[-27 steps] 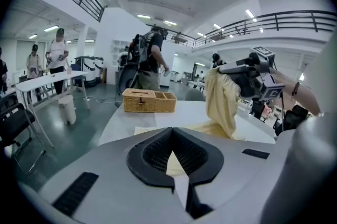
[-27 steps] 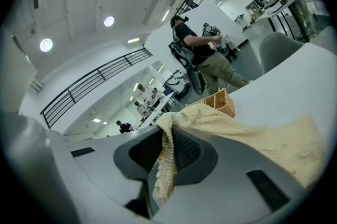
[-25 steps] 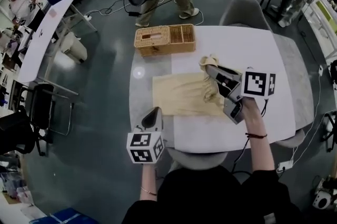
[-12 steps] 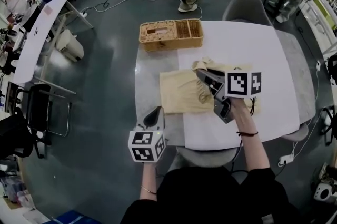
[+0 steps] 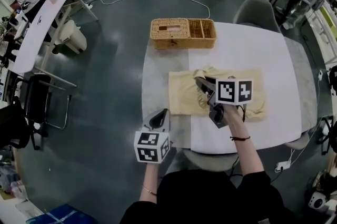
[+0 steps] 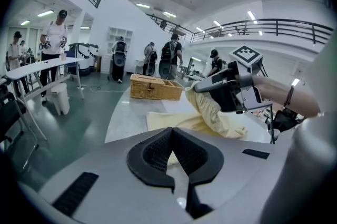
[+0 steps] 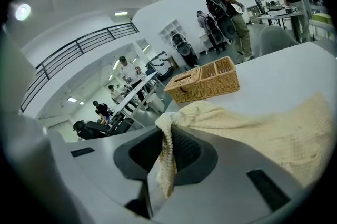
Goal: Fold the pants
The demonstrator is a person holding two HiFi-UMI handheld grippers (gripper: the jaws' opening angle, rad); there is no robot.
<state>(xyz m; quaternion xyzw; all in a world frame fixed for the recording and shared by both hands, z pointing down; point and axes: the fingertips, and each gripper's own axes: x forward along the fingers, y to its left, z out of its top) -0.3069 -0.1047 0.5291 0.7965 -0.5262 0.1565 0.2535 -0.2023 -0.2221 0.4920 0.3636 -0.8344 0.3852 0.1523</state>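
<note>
Cream pants (image 5: pixel 183 97) lie spread on the white table (image 5: pixel 263 49). My right gripper (image 5: pixel 201 82) hangs low over their middle, shut on a bunched edge of the fabric that trails back to the right. In the right gripper view the pants (image 7: pixel 274 128) hang as a strip between the jaws of the right gripper (image 7: pixel 167 125). My left gripper (image 5: pixel 160 114) hovers at the table's near left edge, short of the pants' corner. Its own view shows the left gripper (image 6: pixel 171 130) with jaw tips together and nothing held, the pants (image 6: pixel 168 122) beyond.
A wicker basket (image 5: pixel 183 33) with two compartments stands at the table's far left edge. A grey chair (image 5: pixel 255 11) is behind the table. Another sits under its near edge. People stand by desks in the background, and cables lie on the floor.
My right gripper has carried the held pants edge leftward and down, nearer the table. The left gripper has sunk a little toward the near left edge.
</note>
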